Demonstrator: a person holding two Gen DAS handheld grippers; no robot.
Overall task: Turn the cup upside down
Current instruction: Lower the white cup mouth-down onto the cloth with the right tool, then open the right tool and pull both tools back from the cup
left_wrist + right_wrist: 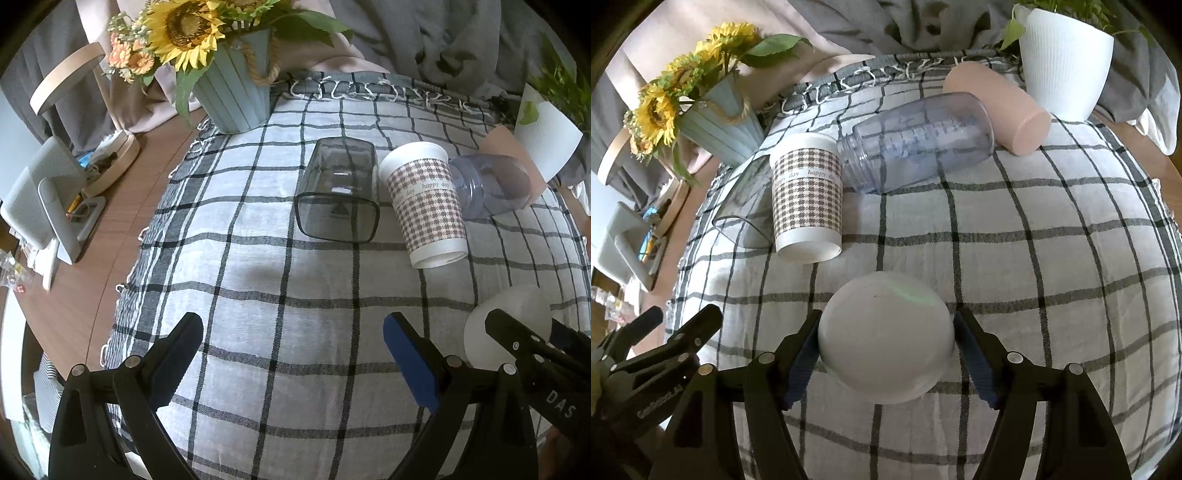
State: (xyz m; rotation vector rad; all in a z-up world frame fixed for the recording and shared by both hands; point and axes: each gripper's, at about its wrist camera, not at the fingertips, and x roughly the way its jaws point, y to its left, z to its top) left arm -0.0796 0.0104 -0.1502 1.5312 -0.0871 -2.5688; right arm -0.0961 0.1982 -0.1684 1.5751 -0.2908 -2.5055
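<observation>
A white cup point(884, 332) stands upside down on the checked cloth point(1034, 258), base up, between the fingers of my right gripper point(886, 345). The jaws sit close on both sides of it; I cannot tell whether they still press it. The cup also shows at the right edge of the left wrist view point(506, 325), behind the right gripper's fingers point(517, 343). My left gripper point(291, 350) is open and empty above the cloth, to the left of the cup.
Behind lie a dark square glass point(338, 192), a houndstooth paper cup point(424, 203), a clear measuring bottle point(916, 142) and a pink tumbler point(1001, 110), all on their sides. A sunflower pot point(236, 96) stands back left, a white plant pot point(1063, 62) back right.
</observation>
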